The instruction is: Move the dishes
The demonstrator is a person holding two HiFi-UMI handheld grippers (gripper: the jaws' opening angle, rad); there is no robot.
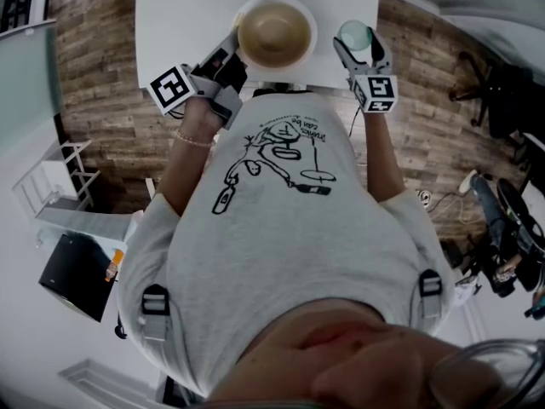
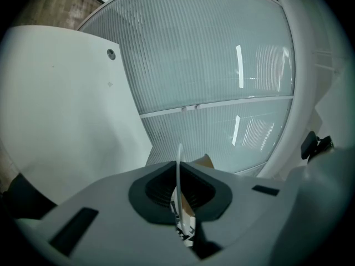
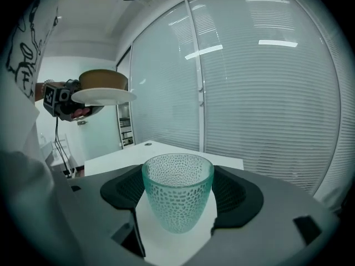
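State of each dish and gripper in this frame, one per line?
plate: level, in the air, rim clamped
bowl: upright, riding on the plate
glass: upright, empty, held
left gripper: shut on the plate
right gripper: shut on the glass

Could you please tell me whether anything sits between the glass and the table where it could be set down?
Nothing visible does: the table shows bare white under the glass, and the plate with its bowl is held up off to the left.
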